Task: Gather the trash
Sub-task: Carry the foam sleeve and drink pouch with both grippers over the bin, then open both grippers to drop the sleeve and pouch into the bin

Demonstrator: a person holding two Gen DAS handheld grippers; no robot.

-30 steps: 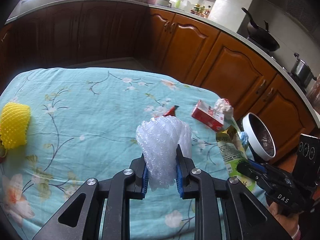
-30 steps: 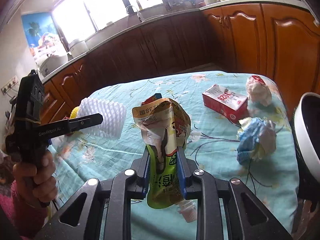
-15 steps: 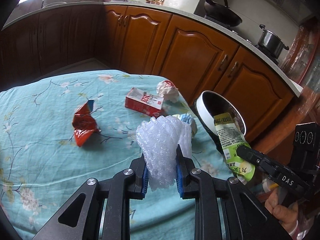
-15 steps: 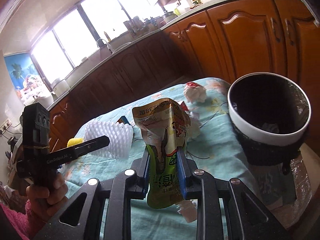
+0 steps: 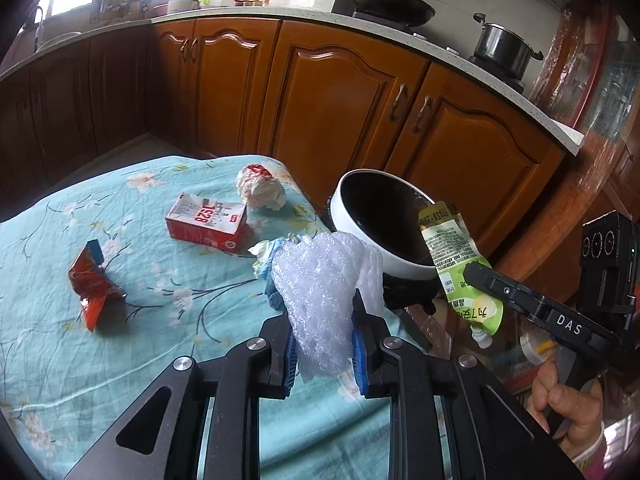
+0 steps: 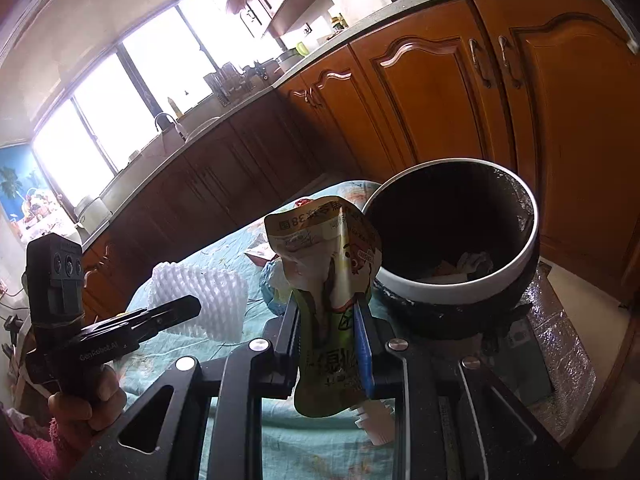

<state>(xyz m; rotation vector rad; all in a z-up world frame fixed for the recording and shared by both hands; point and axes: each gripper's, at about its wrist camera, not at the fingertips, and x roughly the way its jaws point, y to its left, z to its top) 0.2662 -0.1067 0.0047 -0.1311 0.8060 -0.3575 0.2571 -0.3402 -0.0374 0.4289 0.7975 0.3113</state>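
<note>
The left gripper (image 5: 324, 354) pinches a soft, puffy wad of bubble wrap (image 5: 326, 292) near its bottom, over the near edge of the table (image 5: 48, 360); it looks very light and squashy, so a gentle squeeze low down should hold it. The right gripper (image 6: 332, 344) pinches a floppy green pouch (image 6: 326, 276) around its middle, with the cap end hanging down. It is held up beside the bin (image 6: 516, 264), just right of the table, and the pouch looks thin and slippery.
</note>
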